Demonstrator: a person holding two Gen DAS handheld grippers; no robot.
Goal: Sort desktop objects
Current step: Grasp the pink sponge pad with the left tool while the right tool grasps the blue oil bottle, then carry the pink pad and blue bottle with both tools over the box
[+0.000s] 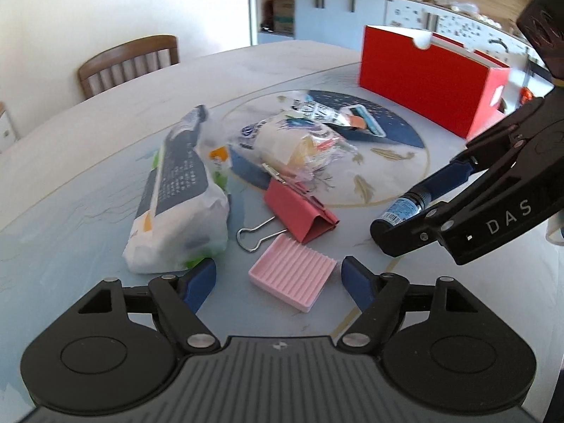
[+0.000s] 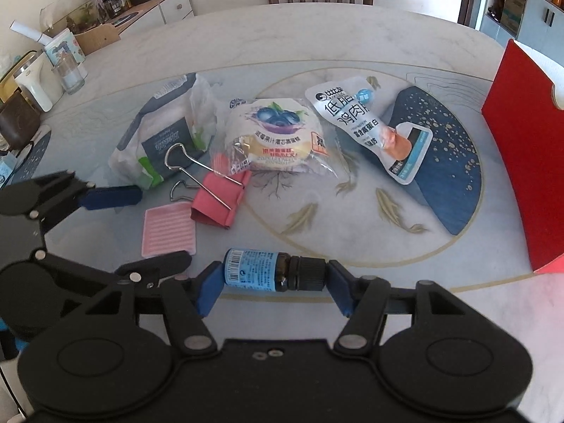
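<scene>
Right gripper [image 2: 275,282]: fingers clamp the small bottle [image 2: 271,270] end to end, base and cap, so it cannot roll.
Left gripper [image 1: 278,278]: fingers wide, empty, straddling the pink ridged pad [image 1: 292,280], likely next.
Red box [image 1: 426,77]: open-topped at the table's far edge, probable destination.
Snack packets [image 2: 278,137]: mid-table, unsorted.

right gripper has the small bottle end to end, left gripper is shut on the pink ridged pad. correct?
Not quite. The left gripper is open: in the left wrist view its blue pads stand apart, with the pink ridged pad lying on the table between them, untouched. The rest holds: the right gripper grips the small bottle end to end.
</scene>
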